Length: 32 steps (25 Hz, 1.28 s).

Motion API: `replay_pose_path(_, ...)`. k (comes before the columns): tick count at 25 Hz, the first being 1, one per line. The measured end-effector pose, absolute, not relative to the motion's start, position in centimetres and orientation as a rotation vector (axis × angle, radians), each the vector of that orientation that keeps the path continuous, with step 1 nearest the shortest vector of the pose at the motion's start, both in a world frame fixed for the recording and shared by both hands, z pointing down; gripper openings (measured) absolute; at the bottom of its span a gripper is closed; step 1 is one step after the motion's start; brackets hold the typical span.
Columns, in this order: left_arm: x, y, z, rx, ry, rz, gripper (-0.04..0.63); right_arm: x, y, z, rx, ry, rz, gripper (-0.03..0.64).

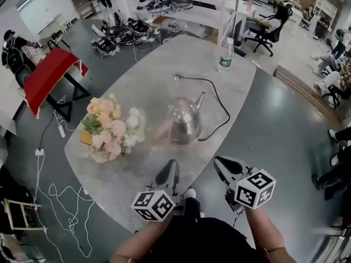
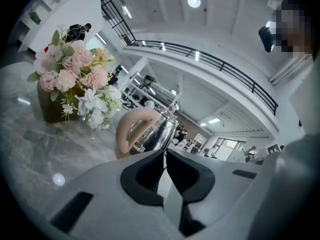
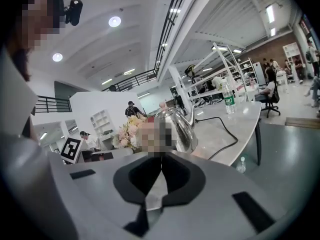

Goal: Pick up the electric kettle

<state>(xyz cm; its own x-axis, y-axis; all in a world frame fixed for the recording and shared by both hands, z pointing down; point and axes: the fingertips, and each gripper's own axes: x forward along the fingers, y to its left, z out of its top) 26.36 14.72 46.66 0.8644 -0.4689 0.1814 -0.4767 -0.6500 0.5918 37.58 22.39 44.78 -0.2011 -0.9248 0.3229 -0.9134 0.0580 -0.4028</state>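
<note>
The electric kettle (image 1: 185, 122) is polished steel with a thin spout and a pale pink handle (image 1: 164, 129). It stands upright on the grey marble table (image 1: 159, 86). Its black cord (image 1: 219, 106) loops away over the tabletop. My left gripper (image 1: 171, 165) is shut and empty at the table's near edge, just short of the kettle. My right gripper (image 1: 218, 160) is also shut and empty, near the edge to the kettle's right. In the left gripper view the kettle (image 2: 150, 134) shows straight beyond the closed left gripper (image 2: 165, 151). The right gripper view has the kettle (image 3: 181, 126) beyond the closed right gripper (image 3: 162, 156).
A bouquet of pink and white flowers (image 1: 112, 127) stands left of the kettle, close to its handle. A water bottle (image 1: 225, 55) stands at the table's far right edge. Several people sit and stand around the room, away from the table. A red-covered table (image 1: 49, 75) is at the left.
</note>
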Motion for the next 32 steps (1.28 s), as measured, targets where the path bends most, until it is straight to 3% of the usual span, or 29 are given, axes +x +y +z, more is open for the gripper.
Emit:
replay_pose_path(13,26.9,10.5,49.2,2.344,-0.685,0.052,0.018,40.7,15.1,46.3,-1.996,2.272,-0.859,0.006)
replay_pose_path(32,27.3,7.9,50.5,2.261,-1.058,-0.002,0.018,46.4,10.5,48.0,-1.913,2.551,-0.834,0.008)
